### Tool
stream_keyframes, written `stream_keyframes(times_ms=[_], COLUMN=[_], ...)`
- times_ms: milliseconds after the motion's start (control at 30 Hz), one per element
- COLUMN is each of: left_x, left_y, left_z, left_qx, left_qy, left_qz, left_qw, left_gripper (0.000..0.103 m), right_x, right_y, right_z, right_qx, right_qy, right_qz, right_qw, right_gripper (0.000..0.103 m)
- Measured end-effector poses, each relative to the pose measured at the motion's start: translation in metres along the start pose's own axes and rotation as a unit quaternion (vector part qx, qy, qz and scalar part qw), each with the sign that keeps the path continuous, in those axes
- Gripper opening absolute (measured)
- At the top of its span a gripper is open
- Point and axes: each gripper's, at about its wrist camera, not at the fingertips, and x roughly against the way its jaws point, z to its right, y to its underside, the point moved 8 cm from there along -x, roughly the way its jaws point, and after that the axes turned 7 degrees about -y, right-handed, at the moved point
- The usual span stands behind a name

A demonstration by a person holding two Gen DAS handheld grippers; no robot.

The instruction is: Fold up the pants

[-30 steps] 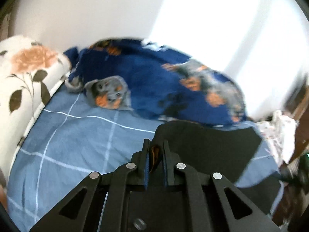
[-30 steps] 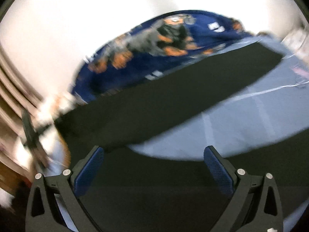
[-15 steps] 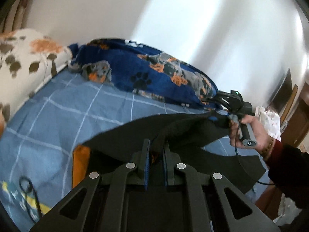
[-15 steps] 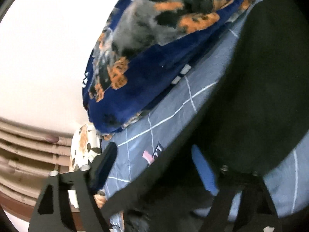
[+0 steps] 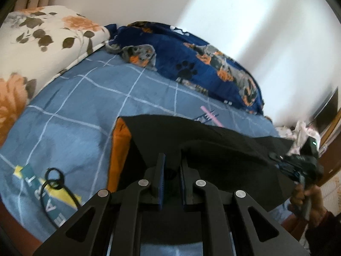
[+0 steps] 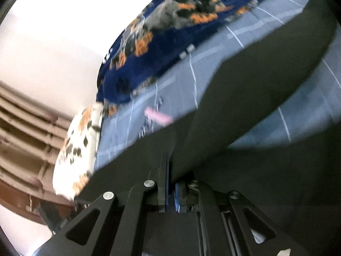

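The black pants [image 5: 213,147] with an orange lining patch [image 5: 119,149] hang stretched above the blue checked bed sheet [image 5: 89,98]. My left gripper [image 5: 171,166] is shut on the pants' near edge. My right gripper [image 6: 172,183] is shut on another edge of the pants [image 6: 266,81]. It also shows in the left wrist view [image 5: 298,166] at the far right, held by a hand, pinching the cloth's far corner.
A dark blue dog-print blanket [image 5: 191,64] lies bunched along the wall. A floral pillow [image 5: 42,42] lies at the bed's left end. A black cable loop [image 5: 53,181] lies on the sheet at lower left. White clutter [image 5: 298,132] and wooden furniture stand at the right.
The right gripper, open a second ago, has shut on the pants. Both grippers have lifted and spread the cloth over the bed. The left has stayed shut.
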Motion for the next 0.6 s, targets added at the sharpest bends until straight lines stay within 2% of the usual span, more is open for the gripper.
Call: stream_keyframes(times_ms=[100,233,433,500,600], left_x=[0.002,0.001,-0.006,-0.006,-0.002], left_y=[0.013,0.037,0.062,0.065,0.065], left_z=[-0.007,-0.015,-0.026,-0.032,-0.032], left_qx=[0.001,0.005,0.005,0.017,0.01], left_qy=[-0.011,-0.02,-0.039,-0.035,-0.049], left_qz=[-0.013,-0.037,-0.064,-0.065,-0.065], left_qw=[0.9999,0.9991,0.9972,0.9971,0.9966], left_gripper=[0.013,0.013,0.014,0.015,0.019], right_x=[0.014,0.024,0.024,0.019,0.01], right_y=[0.039,0.071,0.103,0.114,0.125], right_z=[0.006,0.014,0.028,0.035,0.045], right_qx=[-0.002,-0.017,-0.035,-0.047,-0.065], right_qy=[0.005,0.012,0.024,0.025,0.024], right_qz=[-0.011,-0.016,-0.037,-0.048,-0.061], right_qw=[1.0,1.0,0.998,0.997,0.996], right_gripper=[0.005,0.005,0.005,0.005,0.005])
